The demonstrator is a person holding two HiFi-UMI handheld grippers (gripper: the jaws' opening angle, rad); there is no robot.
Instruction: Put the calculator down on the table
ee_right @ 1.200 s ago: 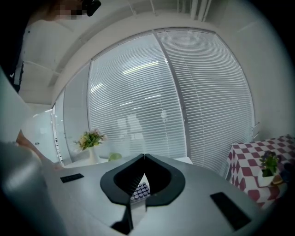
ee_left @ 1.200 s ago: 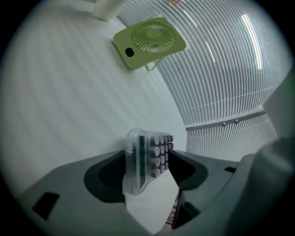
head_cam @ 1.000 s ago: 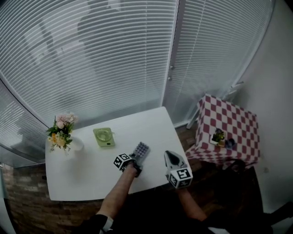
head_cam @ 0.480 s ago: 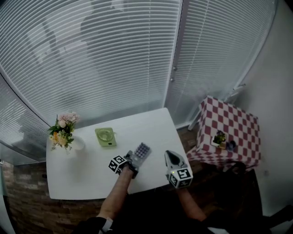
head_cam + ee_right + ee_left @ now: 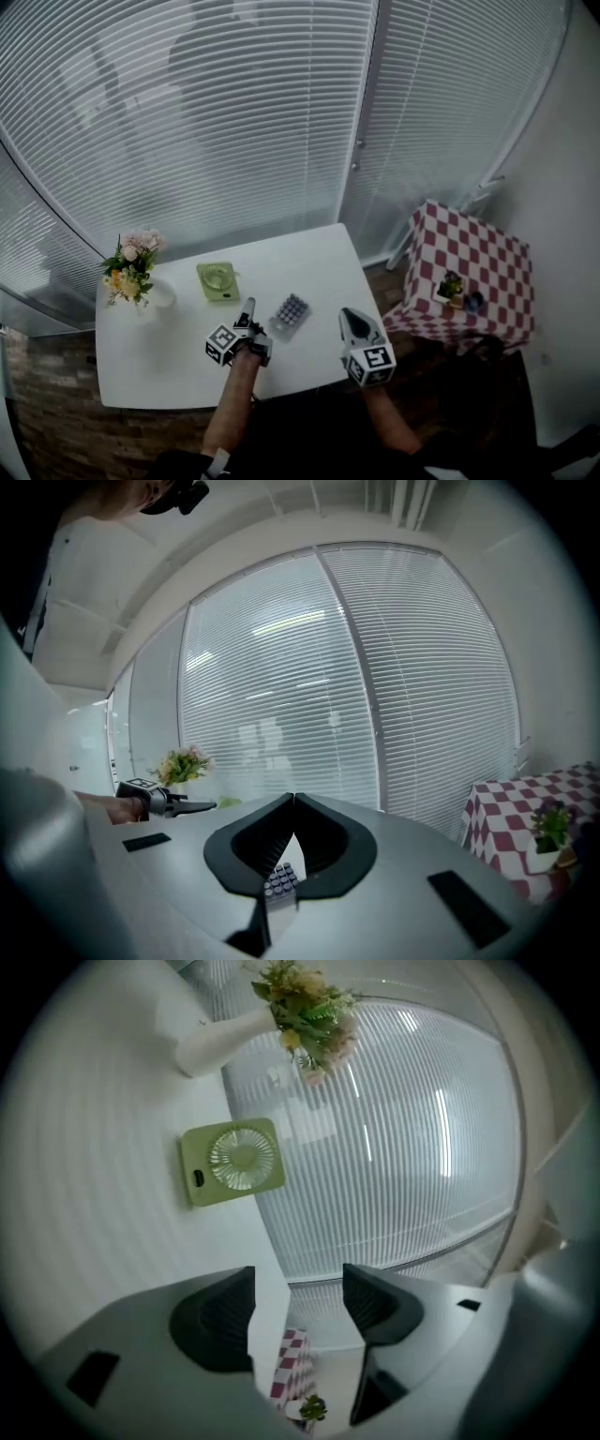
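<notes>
The grey calculator [image 5: 290,312] lies flat on the white table [image 5: 169,370], right of centre near the front. My left gripper [image 5: 247,309] hovers just left of it, apart from it, pointing towards the window. In the left gripper view its jaws [image 5: 298,1283] stand open with nothing between them. My right gripper [image 5: 345,313] is held over the table's front right corner, shut and empty. Through the slit under its closed jaws [image 5: 293,799] the calculator's keys [image 5: 279,881] show.
A green desk fan [image 5: 216,280] lies behind the left gripper, also in the left gripper view [image 5: 234,1162]. A white vase of flowers [image 5: 131,267] stands at the table's left. Blinds cover the window behind. A red-checked side table [image 5: 469,262] with a small plant stands to the right.
The left gripper opened, let go of the calculator and drew back to the left. The calculator now rests on the table. The right gripper has stayed put.
</notes>
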